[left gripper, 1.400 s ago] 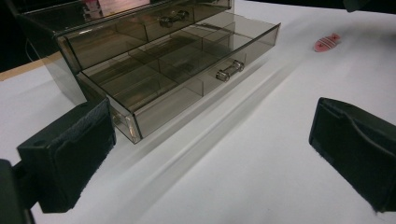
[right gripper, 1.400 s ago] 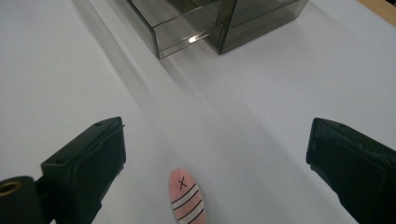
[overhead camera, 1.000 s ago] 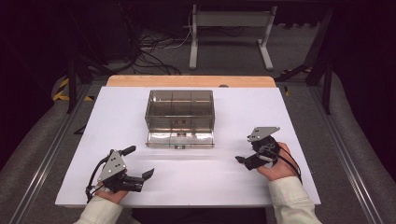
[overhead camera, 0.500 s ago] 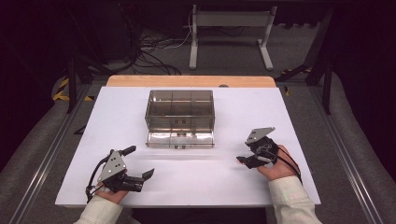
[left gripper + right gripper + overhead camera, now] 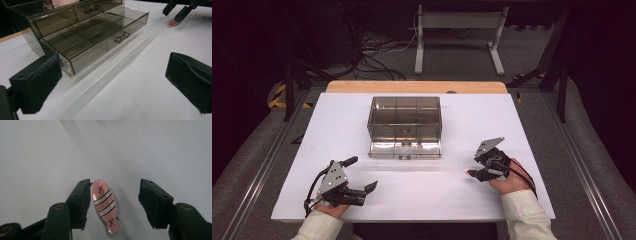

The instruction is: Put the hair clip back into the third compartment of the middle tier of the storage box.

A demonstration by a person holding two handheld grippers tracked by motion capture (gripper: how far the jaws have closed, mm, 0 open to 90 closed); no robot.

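two grippers over white table (image 5: 422, 195): right gripper (image 5: 113, 205) closing around pink fish-shaped piece (image 5: 106, 206), not yet clamped; left gripper (image 5: 112, 82) agape beside open drawer box (image 5: 87, 32); firm pinch judged next.

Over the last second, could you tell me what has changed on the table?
The right gripper has just been closing its jaws around the pink fish-shaped piece; one pad is beside it, the other apart, so it isn't gripped yet. The left gripper stayed open and still, and the drawer box kept its lower drawer pulled out.
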